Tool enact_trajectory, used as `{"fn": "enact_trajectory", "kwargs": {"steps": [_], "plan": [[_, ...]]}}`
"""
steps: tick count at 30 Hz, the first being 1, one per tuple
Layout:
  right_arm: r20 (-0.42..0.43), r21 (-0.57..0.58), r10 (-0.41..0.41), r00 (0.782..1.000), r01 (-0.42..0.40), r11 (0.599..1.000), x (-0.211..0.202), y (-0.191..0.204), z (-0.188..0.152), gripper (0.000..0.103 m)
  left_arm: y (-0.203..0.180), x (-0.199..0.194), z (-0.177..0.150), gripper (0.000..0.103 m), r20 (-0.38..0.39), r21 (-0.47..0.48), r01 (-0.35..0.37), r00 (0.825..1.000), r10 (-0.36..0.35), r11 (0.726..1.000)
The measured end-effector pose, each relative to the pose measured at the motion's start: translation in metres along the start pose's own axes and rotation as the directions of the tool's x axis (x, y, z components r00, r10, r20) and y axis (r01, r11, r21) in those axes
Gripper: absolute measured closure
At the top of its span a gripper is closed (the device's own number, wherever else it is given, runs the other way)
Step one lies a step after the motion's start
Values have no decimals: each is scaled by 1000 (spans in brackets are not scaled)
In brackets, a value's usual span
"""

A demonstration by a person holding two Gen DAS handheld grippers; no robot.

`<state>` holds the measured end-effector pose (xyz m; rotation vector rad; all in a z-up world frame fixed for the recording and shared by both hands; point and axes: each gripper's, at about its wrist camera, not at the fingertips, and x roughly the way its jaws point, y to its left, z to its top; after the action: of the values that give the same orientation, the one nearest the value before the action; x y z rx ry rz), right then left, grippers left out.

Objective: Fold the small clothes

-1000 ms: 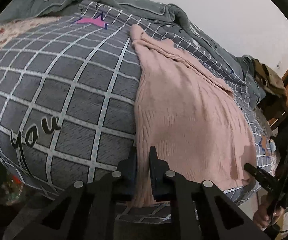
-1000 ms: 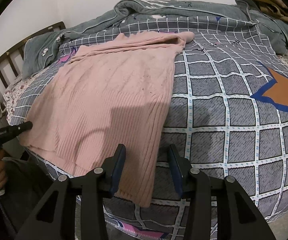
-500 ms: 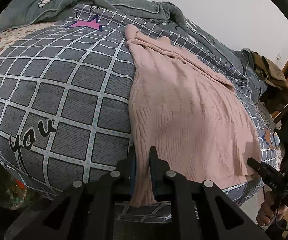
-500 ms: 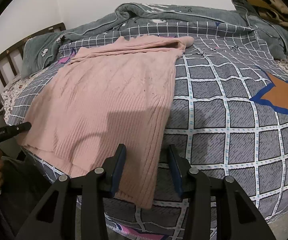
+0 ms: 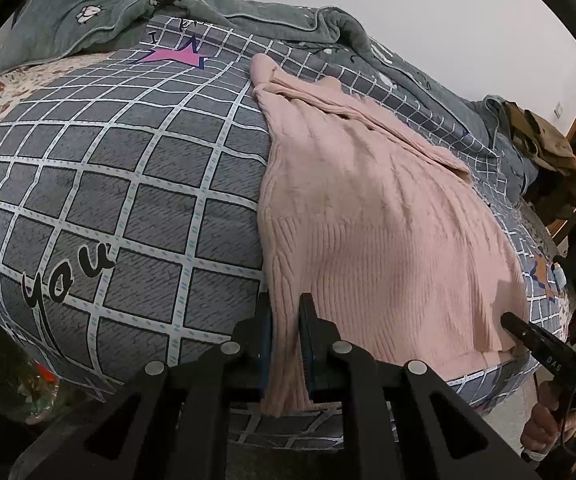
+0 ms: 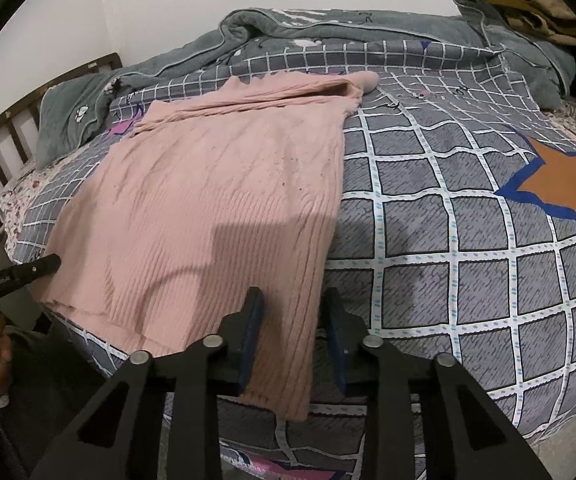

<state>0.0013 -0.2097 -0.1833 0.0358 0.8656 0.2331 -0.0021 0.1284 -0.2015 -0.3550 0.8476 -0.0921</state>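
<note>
A pink knitted sweater [image 5: 368,216] lies flat on the grey checked bedspread [image 5: 128,184], its hem at the near edge of the bed. My left gripper [image 5: 286,320] is shut on the hem's left corner, with the cloth pinched between its blue pads. In the right wrist view the sweater [image 6: 216,200] spreads to the left, and my right gripper [image 6: 292,320] straddles the hem's right corner. Its jaws are closing with the cloth between them, and a slim gap shows at the right pad. Each gripper appears in the other's view as a black tip at the hem: [image 5: 528,336], [image 6: 44,266].
A rumpled grey blanket [image 6: 328,28] runs along the back of the bed. Olive-brown clothes [image 6: 528,0] are piled at the far right, and a wooden headboard [image 6: 16,128] stands at the left. A person's hand [image 5: 548,428] holds the right gripper's handle. The bedspread [image 6: 468,220] is bare right of the sweater.
The right gripper's jaws have narrowed around the hem's right corner. The left gripper keeps its hold on the left corner and has turned slightly.
</note>
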Motion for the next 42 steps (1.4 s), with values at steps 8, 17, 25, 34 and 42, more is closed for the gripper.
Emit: {"fn": "enact_trajectory", "kwargs": {"steps": [8, 17, 25, 34, 42], "plan": [[-35, 0, 25, 999, -25, 1000, 0, -2, 3, 75, 7, 1, 3, 89, -21, -39, 37, 999, -38, 999], [-34, -35, 23, 999, -24, 999, -2, 6, -3, 74, 7, 0, 2, 89, -29, -45, 42, 999, -44, 998], [-31, -30, 25, 999, -26, 999, -1, 6, -2, 74, 6, -1, 2, 89, -33, -33, 49, 998, -50, 998], [-31, -15, 46, 998, -47, 999, -1, 4, -2, 95, 8, -7, 0, 94, -11, -47, 74, 997, -75, 996], [-3, -2, 59, 998, -59, 998, -10, 2, 1, 97, 12, -18, 1, 94, 43, -60, 111, 993, -108, 992]]}}
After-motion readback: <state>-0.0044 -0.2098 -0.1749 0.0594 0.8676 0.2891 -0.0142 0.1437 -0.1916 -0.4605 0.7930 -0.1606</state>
